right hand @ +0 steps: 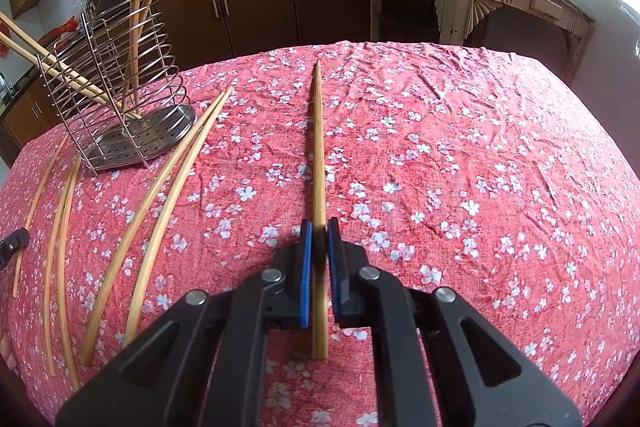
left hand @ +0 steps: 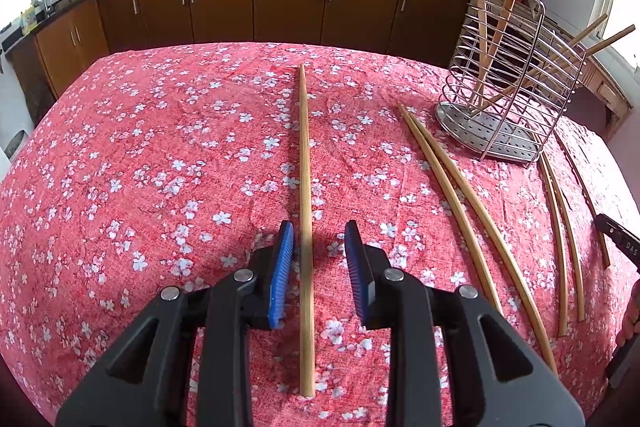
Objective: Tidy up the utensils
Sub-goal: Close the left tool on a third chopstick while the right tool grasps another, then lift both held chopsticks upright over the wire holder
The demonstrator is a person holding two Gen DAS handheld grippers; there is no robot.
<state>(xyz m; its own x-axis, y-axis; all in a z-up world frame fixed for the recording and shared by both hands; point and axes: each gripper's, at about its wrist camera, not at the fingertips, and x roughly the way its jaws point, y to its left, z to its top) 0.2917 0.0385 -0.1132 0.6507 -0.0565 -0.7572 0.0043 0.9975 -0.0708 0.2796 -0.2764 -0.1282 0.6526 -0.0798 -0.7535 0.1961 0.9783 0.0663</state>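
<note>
In the left wrist view my left gripper (left hand: pixel 319 229) stands open low over the red flowered tablecloth (left hand: pixel 140 167). A bamboo chopstick (left hand: pixel 305 167) lies lengthwise between its blue pads (left hand: pixel 282 267), with a gap on each side. My right gripper (right hand: pixel 319 225), in the right wrist view, is shut on another chopstick (right hand: pixel 318 147), which points away down the cloth. A wire utensil holder (left hand: pixel 500 131) (right hand: pixel 120 131) stands between the two grippers with several chopsticks leaning in it.
Several loose chopsticks (left hand: pixel 460 211) (right hand: pixel 160 211) lie on the cloth beside the holder. A black part with fingers beside it shows at the frame edge (left hand: pixel 616 239) (right hand: pixel 12 243). Brown kitchen cabinets (left hand: pixel 292 7) stand beyond the table's far edge.
</note>
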